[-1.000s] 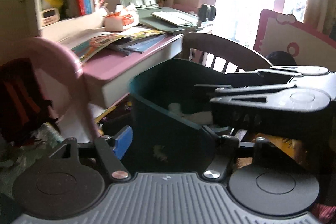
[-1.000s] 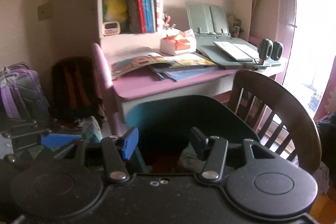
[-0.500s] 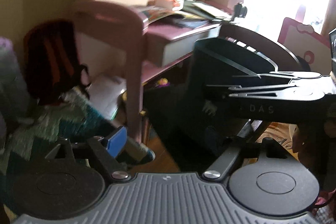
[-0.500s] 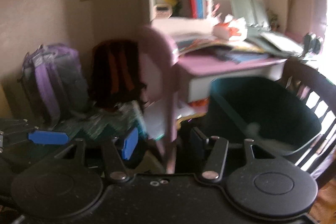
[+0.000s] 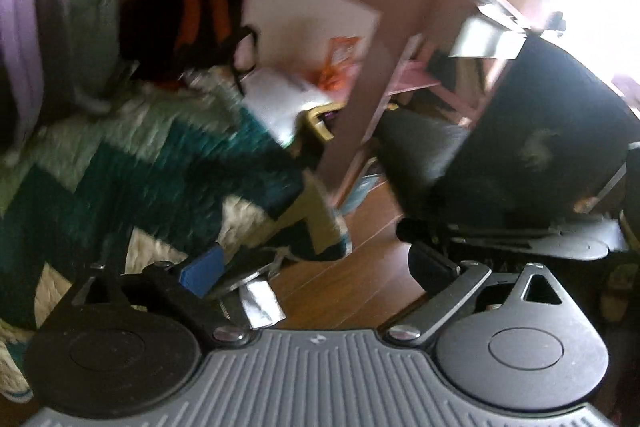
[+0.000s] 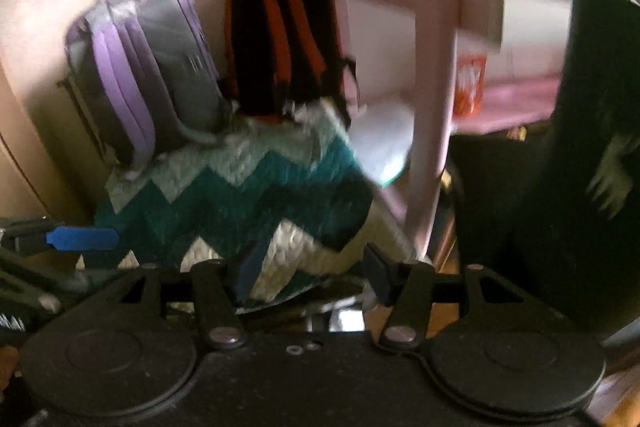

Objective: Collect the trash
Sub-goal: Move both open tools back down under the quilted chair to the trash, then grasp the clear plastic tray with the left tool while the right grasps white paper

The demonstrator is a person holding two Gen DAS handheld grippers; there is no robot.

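Down low, both claws gape over a cluttered floor.
Largest is the zigzag blanket (image 6: pixel 240 195), then the dark trash bin (image 6: pixel 580 147) on the right; left gripper (image 5: pixel 316 267) and right gripper (image 6: pixel 308 267) are spread wide, holding nothing; silver scrap (image 5: pixel 260 301) lies beside the left fingers.

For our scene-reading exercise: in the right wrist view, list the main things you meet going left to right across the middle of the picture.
Purple backpack → black and orange backpack → pink desk leg → orange packet → dark green bin.
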